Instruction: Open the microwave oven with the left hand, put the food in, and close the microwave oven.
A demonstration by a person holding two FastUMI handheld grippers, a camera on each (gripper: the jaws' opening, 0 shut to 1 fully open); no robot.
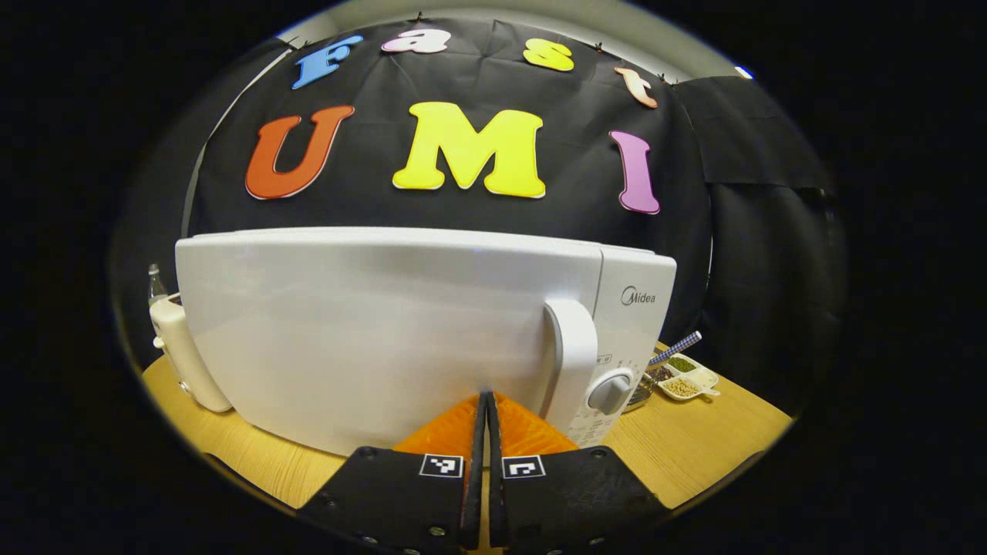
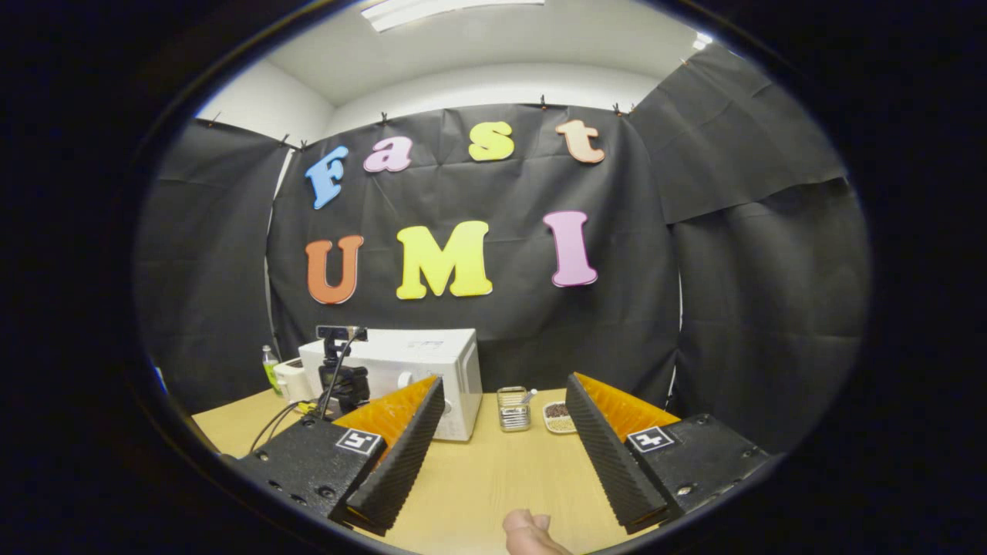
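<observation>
Left gripper [image 1: 486,401] fingers pressed together, just before microwave [image 1: 385,331] door, beside handle [image 1: 572,354]. Right gripper [image 2: 500,432] spread wide over bare table [image 2: 493,470].

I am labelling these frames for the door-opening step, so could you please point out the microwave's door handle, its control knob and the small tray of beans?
door handle [image 1: 572,358], left gripper view, middle of the upright white grip.
control knob [image 1: 610,391], left gripper view, the knob's face.
tray of beans [image 1: 682,385], left gripper view, pale beans in the near compartment.

A ceiling lamp [image 2: 447,9] lit the booth brightly; both views were sharp, with strong fisheye bending at edges.
</observation>
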